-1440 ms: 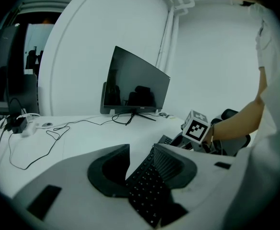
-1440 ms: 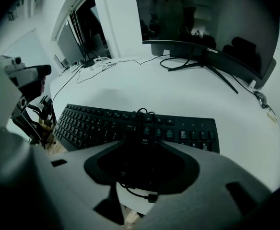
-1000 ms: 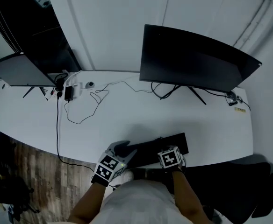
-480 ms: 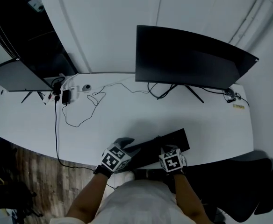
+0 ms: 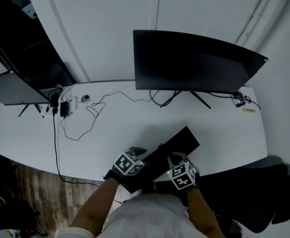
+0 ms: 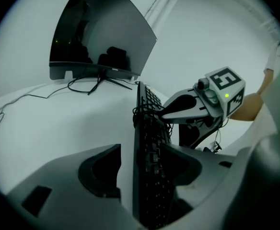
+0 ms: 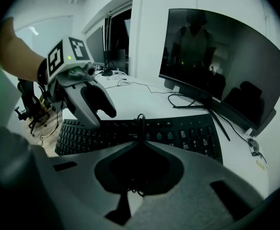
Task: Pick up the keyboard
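Black keyboard (image 5: 181,141), angled diagonally, at the white desk's (image 5: 130,125) near edge.

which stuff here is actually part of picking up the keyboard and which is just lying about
In the job: keyboard, desk under it.
Lying about: curved monitor, second monitor at left, black cable, power adapter.

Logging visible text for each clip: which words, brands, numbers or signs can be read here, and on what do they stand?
Nothing reads clearly.
Logo on the monitor, lower edge: too small to read.
Key legends on the keyboard: blurred.
Small label on the table: too small to read.
Each marker cube: black-and-white square patterns, no words.
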The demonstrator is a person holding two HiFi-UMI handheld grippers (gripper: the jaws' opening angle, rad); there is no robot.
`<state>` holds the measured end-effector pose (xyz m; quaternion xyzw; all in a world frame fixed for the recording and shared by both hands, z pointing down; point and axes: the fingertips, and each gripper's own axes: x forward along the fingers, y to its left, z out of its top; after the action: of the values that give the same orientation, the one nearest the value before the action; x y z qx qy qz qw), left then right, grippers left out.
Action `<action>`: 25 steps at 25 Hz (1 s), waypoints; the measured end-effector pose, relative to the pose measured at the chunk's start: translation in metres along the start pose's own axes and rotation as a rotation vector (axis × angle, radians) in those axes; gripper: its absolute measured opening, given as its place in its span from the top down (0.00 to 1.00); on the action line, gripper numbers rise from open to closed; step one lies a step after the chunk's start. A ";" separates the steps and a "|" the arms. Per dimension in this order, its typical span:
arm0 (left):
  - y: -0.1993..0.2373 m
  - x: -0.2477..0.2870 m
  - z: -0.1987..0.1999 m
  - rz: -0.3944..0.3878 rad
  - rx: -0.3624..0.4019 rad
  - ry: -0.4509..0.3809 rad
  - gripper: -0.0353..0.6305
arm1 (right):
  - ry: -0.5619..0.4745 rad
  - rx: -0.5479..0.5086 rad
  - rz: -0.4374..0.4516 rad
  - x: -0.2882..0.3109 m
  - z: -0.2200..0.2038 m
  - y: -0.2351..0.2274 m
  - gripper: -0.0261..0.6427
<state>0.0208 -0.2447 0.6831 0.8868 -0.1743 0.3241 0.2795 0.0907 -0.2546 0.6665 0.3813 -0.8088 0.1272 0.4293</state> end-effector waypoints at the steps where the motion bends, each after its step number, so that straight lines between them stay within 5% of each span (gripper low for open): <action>1: -0.002 0.004 -0.001 -0.013 0.000 0.014 0.60 | -0.015 -0.015 0.005 -0.002 0.004 0.001 0.94; 13: -0.030 0.028 -0.004 -0.175 0.013 0.079 0.58 | -0.153 -0.200 0.063 -0.019 0.043 0.014 0.94; 25: -0.032 0.011 0.002 -0.209 -0.067 0.028 0.63 | -0.241 -0.371 0.093 -0.035 0.089 0.033 0.94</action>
<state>0.0458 -0.2221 0.6772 0.8858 -0.0874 0.2995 0.3436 0.0255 -0.2618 0.5900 0.2707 -0.8804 -0.0505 0.3862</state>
